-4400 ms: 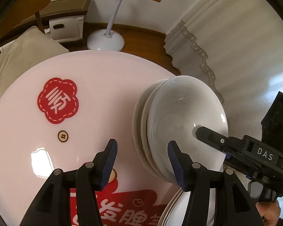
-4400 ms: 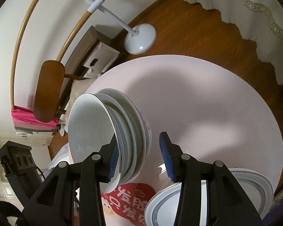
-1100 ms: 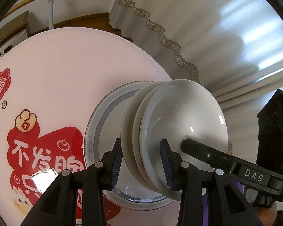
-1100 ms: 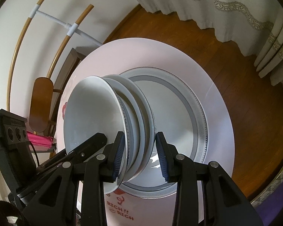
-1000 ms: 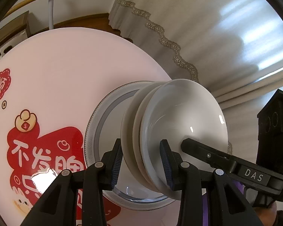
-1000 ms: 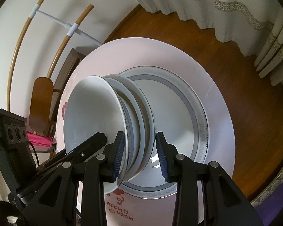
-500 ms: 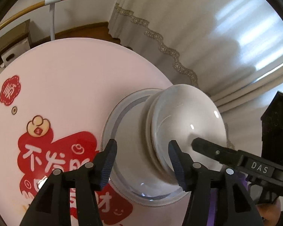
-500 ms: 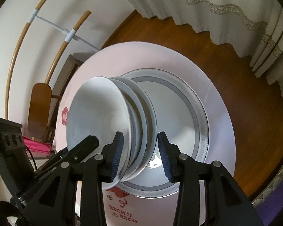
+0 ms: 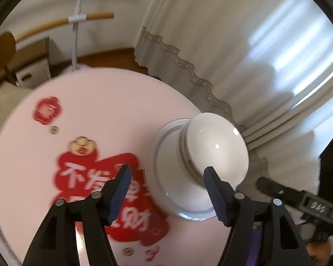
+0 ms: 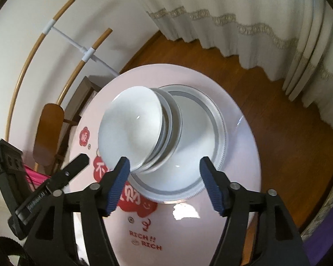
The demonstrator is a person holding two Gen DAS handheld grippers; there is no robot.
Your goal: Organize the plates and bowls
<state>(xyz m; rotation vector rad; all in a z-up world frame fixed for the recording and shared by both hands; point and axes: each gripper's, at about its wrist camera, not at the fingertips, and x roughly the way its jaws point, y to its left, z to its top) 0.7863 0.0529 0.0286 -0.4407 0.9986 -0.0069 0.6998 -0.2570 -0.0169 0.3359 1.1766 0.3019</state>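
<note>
The left wrist view is motion-blurred, so the red print on the round pink table (image 9: 113,102) is hard to read, and the large grey-rimmed plate (image 10: 219,133) shows there only as a pale smear under the stack. How many bowls make up the stack of bowls (image 10: 142,130) cannot be counted for certain (at least three rims show in the right wrist view). The stack stands nested on the plate, openings facing up, its axis upright and seeming to lean toward 10 o'clock in the right view. The plate lies flat near the table's 3 o'clock edge in the left view. The left gripper (image 9: 166,188) is spread wide, holding nothing. The right gripper (image 10: 164,177) likewise gapes wide and empty, clear of the stack.
</note>
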